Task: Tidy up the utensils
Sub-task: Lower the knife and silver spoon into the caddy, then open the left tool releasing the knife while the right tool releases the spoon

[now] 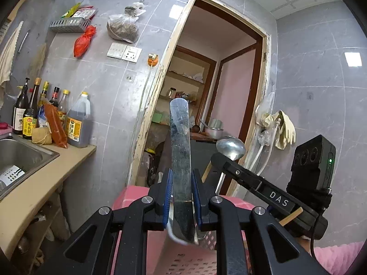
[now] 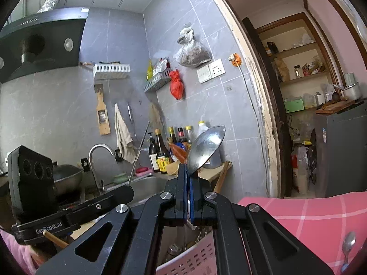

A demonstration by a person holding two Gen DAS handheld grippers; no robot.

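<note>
We hold both utensils upright above the near pink slotted plastic basket (image 2: pixel 192 260): left claw (image 1: pixel 181 197) clamped on a flat steel spatula (image 1: pixel 180 137), right claw (image 2: pixel 189 197) clamped on a round steel spoon (image 2: pixel 205 145), probably for sorting.

- A pink checked cloth (image 2: pixel 305 208) covers the near surface; a spoon (image 2: pixel 348 240) lies on it, and a pink slotted basket (image 2: pixel 195 261) stands at its edge.
- The beige counter (image 1: pixel 45 178) holds a sink (image 1: pixel 20 153), bottles (image 1: pixel 29 114) and a jug (image 1: pixel 79 123).
</note>
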